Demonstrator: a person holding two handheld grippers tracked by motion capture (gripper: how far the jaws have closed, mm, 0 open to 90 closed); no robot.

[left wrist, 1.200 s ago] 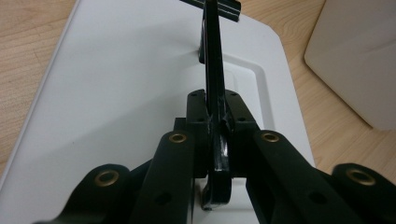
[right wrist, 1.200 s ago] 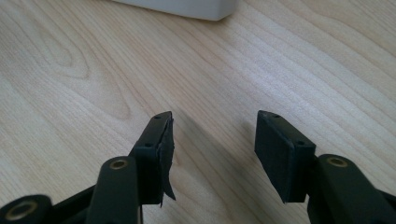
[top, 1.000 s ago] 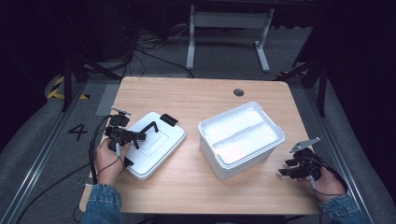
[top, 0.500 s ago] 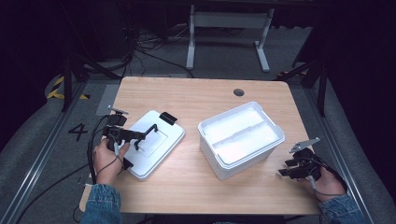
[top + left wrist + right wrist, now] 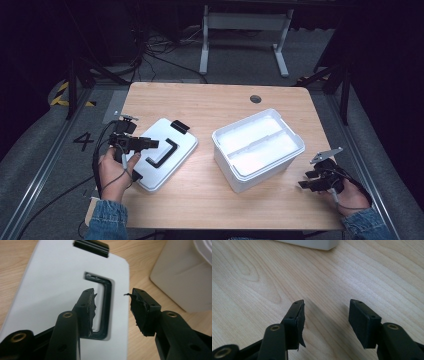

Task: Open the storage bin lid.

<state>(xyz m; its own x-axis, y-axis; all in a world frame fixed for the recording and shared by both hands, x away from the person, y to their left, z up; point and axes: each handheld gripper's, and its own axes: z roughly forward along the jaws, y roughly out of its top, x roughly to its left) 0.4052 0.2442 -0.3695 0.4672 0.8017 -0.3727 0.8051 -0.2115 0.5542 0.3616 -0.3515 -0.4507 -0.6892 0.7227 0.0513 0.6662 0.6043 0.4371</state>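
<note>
A light wooden desk [image 5: 215,102] with rounded corners stands on a grey floor [image 5: 45,145], a round dark cable hole [image 5: 255,99] set near its far edge. Two things lie directly on the wood. On the left half rests a flat white lid [image 5: 162,152], turned at an angle, with a black handle [image 5: 162,153] sunk into its top and a black latch [image 5: 179,126] at its far end. On the right half stands an open white box [image 5: 257,149], also angled, apart from the lid with bare wood between them.
</note>
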